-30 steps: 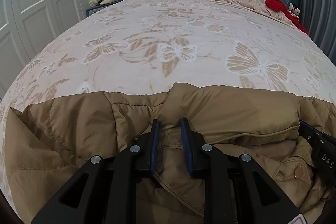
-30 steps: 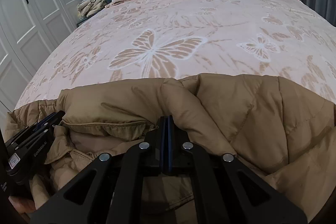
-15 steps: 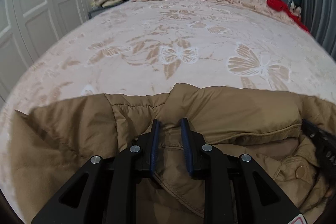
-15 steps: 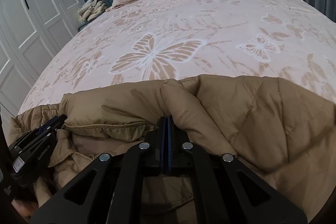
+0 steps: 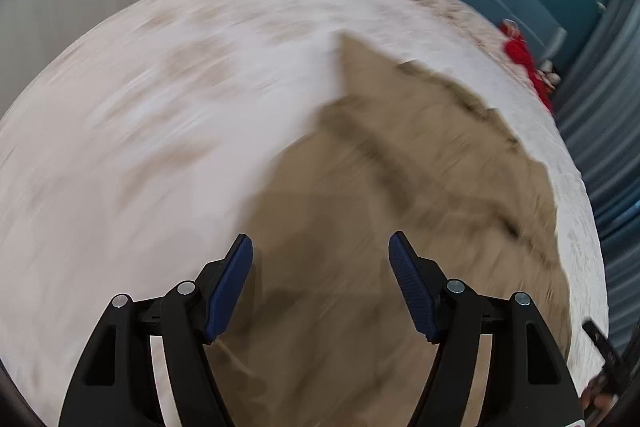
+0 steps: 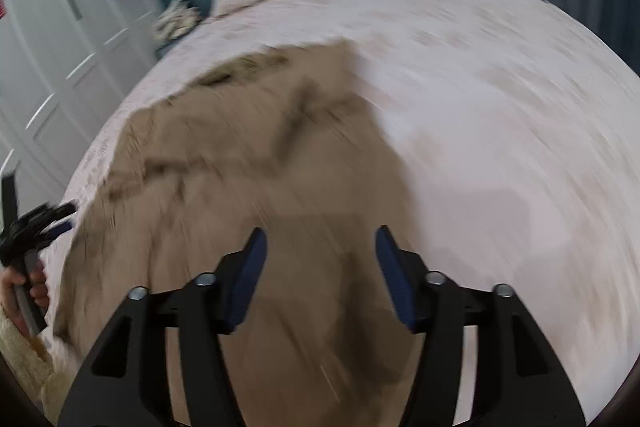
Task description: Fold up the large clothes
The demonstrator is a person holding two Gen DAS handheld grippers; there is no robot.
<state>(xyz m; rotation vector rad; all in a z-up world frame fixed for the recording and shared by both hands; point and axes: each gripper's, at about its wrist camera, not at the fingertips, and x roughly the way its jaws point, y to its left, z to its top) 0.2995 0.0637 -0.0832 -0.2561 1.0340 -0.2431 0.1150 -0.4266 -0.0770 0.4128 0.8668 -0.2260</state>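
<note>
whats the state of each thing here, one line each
left gripper: jaws opening, nothing between the pads
right gripper: jaws opening, nothing between the pads
tan jacket: let go, lying spread on the bed
bed cover: laid flat over the bed
wardrobe doors: shut

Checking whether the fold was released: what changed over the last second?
Both let go: the left hand-held gripper and right hand-held gripper, clamped on the tan jacket before, are opening with nothing between them, pulled back. The jacket lies on the bed; red item unchanged.
</note>
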